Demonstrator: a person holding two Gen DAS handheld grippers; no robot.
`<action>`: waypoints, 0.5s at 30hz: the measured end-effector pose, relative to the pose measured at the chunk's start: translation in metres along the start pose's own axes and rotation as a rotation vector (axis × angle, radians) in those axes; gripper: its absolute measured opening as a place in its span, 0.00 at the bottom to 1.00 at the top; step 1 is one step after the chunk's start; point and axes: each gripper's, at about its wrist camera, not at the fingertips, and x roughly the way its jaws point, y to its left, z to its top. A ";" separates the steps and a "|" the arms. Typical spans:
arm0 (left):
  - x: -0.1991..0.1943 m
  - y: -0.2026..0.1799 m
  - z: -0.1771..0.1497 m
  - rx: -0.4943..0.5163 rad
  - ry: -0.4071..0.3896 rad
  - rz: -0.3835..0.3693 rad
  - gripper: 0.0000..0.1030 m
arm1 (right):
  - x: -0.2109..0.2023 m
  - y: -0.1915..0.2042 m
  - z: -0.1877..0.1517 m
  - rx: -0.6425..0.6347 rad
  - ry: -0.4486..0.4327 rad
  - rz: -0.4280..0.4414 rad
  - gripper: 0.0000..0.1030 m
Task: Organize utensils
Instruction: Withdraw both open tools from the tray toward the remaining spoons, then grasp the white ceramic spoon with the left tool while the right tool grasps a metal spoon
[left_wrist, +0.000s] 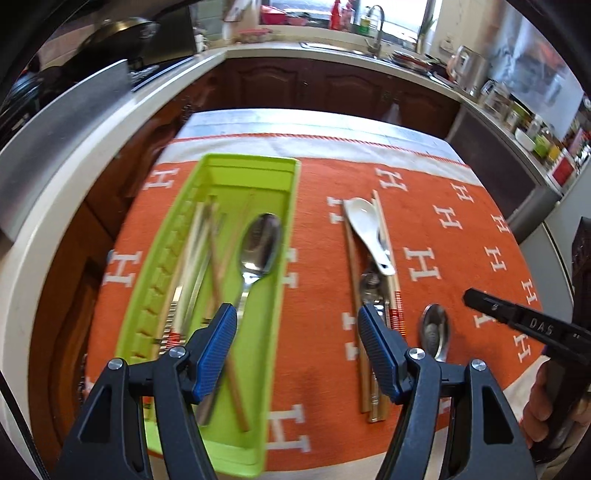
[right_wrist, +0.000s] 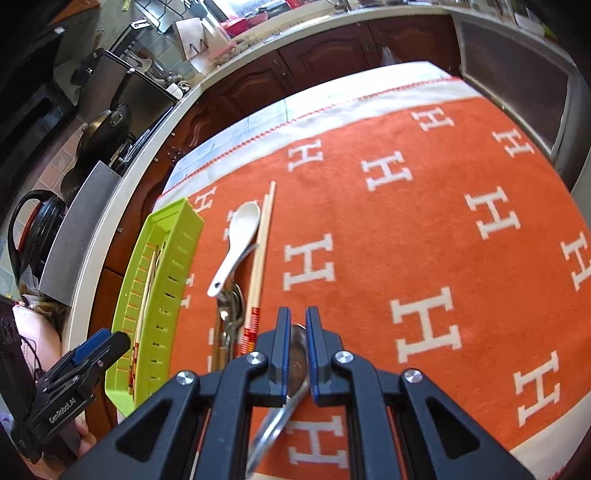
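Tray (left_wrist: 284, 206): green, long axis 12-to-6 in the left wrist view, on the orange cloth (left_wrist: 443, 258) over the worktop. Holds chopsticks (left_wrist: 199, 251) and a steel spoon (left_wrist: 258, 243), bowl toward 12.

Left hand-held gripper (left_wrist: 297, 347): jaws apart, nothing between them. It hovers over the tray's right wall; tray contents lie at 10 to 11 o'clock from it.

Loose pile (left_wrist: 371, 280): white spoon (left_wrist: 367, 225) on top, bowl toward 12, a metal utensil under it, chopsticks either side. Long axis 12-to-6. From the left hand-held gripper it lies at 1 o'clock, just beside its right finger; from the right hand-held gripper, at 10 to 11 o'clock.

Metal spoon (right_wrist: 295, 354): between the fingers of the right hand-held gripper (right_wrist: 297, 354), handle trailing toward 6 and a little to 7. Jaws nearly together, clamped on the bowl end, as far as the right wrist view shows. In the left view the bowl (left_wrist: 434, 330) sits at 3 o'clock, near the pile.

Judgement: the tray lies at 9 to 10 o'clock from the right hand-held gripper, well apart, beyond the pile. The spoon's axis already roughly parallels the tray, so the carry goes leftward over the pile. The left hand-held gripper is nearer the pile.
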 end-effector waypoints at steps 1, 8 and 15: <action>0.003 -0.004 0.001 0.003 0.008 -0.005 0.64 | 0.003 -0.004 -0.001 0.003 0.011 0.008 0.10; 0.017 -0.022 0.002 0.014 0.038 -0.025 0.64 | 0.021 -0.017 -0.012 -0.022 0.079 0.049 0.14; 0.025 -0.025 0.008 -0.010 0.061 -0.057 0.64 | 0.022 -0.003 -0.028 -0.133 0.034 0.047 0.27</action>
